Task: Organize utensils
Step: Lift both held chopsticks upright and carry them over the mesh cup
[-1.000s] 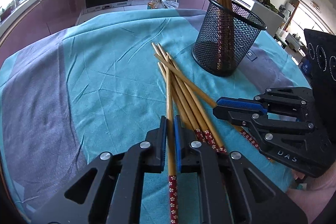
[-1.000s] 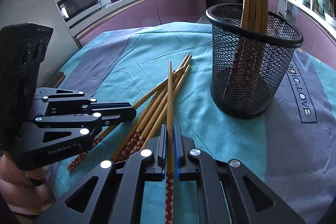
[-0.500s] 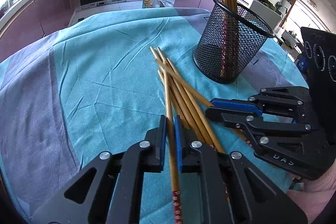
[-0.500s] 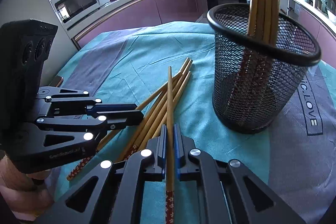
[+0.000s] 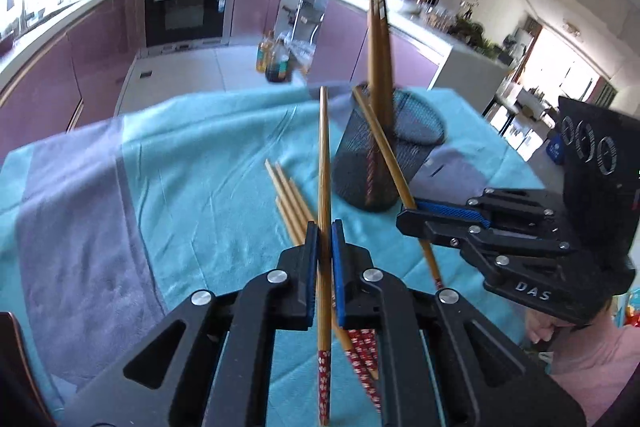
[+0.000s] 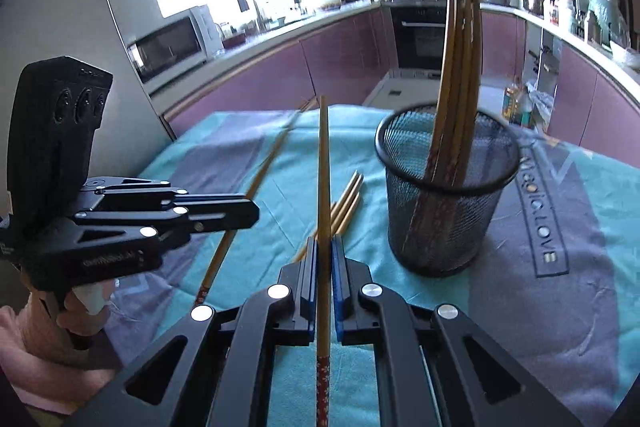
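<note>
My left gripper (image 5: pixel 324 233) is shut on one bamboo chopstick (image 5: pixel 323 163) and holds it lifted above the cloth, tip pointing away. My right gripper (image 6: pixel 324 247) is shut on another chopstick (image 6: pixel 323 167), also raised. Each gripper shows in the other's view: the right gripper (image 5: pixel 412 217) with its chopstick (image 5: pixel 384 151), the left gripper (image 6: pixel 244 213) with its chopstick (image 6: pixel 260 171). A black mesh cup (image 6: pixel 444 203) holding several upright chopsticks stands on the cloth; it also shows in the left wrist view (image 5: pixel 384 163). Several loose chopsticks (image 5: pixel 290 203) lie on the cloth; they also show in the right wrist view (image 6: pixel 348 199).
The table is covered by a teal and grey cloth (image 5: pixel 180 187), also seen in the right wrist view (image 6: pixel 560 287). Purple kitchen cabinets and an oven (image 5: pixel 184 7) stand behind. A microwave (image 6: pixel 172 43) sits on the counter at left.
Both grippers have lifted up off the cloth, each carrying its chopstick out of the pile. The pile on the cloth is smaller and the mesh cup now sits lower in view.
</note>
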Demonstrator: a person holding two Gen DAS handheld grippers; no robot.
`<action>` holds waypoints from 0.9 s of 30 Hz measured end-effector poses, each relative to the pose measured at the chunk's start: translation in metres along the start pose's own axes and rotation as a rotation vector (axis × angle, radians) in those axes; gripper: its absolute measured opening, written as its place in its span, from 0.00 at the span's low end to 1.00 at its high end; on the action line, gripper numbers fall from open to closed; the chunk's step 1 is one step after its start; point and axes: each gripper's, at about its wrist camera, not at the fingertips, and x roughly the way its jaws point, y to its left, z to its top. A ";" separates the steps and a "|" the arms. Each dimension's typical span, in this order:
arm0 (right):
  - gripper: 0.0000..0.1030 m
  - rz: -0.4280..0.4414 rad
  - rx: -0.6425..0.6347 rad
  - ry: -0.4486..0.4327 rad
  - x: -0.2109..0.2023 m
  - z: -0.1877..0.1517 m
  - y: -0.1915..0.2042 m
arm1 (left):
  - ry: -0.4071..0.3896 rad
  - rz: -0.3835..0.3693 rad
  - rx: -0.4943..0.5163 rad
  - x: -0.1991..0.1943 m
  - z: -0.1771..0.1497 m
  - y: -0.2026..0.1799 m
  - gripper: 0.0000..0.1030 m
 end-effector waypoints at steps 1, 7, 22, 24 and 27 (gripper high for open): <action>0.06 -0.001 -0.001 -0.012 -0.005 0.002 -0.001 | -0.012 -0.012 0.003 -0.006 0.002 -0.001 0.07; 0.06 -0.008 -0.004 -0.086 -0.030 0.011 -0.005 | -0.072 -0.046 0.010 -0.034 0.016 -0.006 0.07; 0.06 -0.029 -0.016 -0.214 -0.068 0.046 -0.016 | -0.179 -0.097 0.016 -0.064 0.055 -0.025 0.07; 0.06 -0.034 -0.019 -0.232 -0.072 0.053 -0.019 | -0.200 -0.100 0.023 -0.068 0.064 -0.031 0.07; 0.06 -0.041 -0.022 -0.260 -0.079 0.064 -0.024 | -0.229 -0.105 0.035 -0.073 0.079 -0.038 0.07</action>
